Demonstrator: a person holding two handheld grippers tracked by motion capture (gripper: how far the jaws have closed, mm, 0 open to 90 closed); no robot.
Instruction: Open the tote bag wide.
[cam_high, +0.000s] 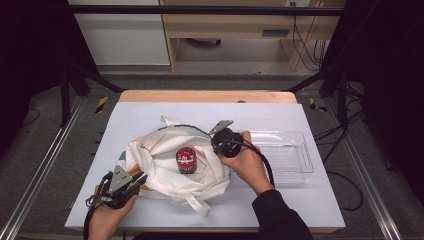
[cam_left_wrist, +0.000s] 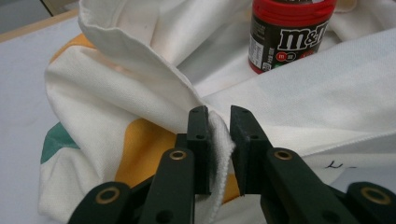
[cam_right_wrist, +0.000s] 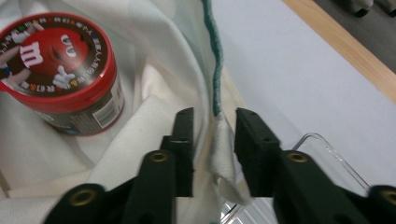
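You're working a white cloth bag (cam_high: 165, 160) lying in the middle of the bench (cam_high: 310, 200), its mouth spread open and facing up. Your left tool (cam_high: 139, 179) is sitting at about seven o'clock from the bag's centre, and in the left gripper view its jaws are standing narrow with a fold of the bag's edge (cam_left_wrist: 218, 140) pinched between them. Your right tool (cam_high: 216, 141) is coming in at about two o'clock, and in the right gripper view its jaws are a little apart with the bag's rim (cam_right_wrist: 219, 140) hanging between them; I can't tell whether they're gripping the cloth or just straddling it. A teal stitched seam (cam_right_wrist: 215, 70) is running up the rim just above those jaws.

Inside the open bag, a red-lidded candy jar (cam_high: 185, 160) is standing upright, near the middle, resting on the cloth. From the left gripper view it's sitting at about one o'clock beyond the jaws; from the right gripper view it's at ten o'clock.

A clear plastic tray (cam_high: 300, 160) is lying on the bench at three o'clock from the bag, just beside your right hand (cam_high: 247, 165).
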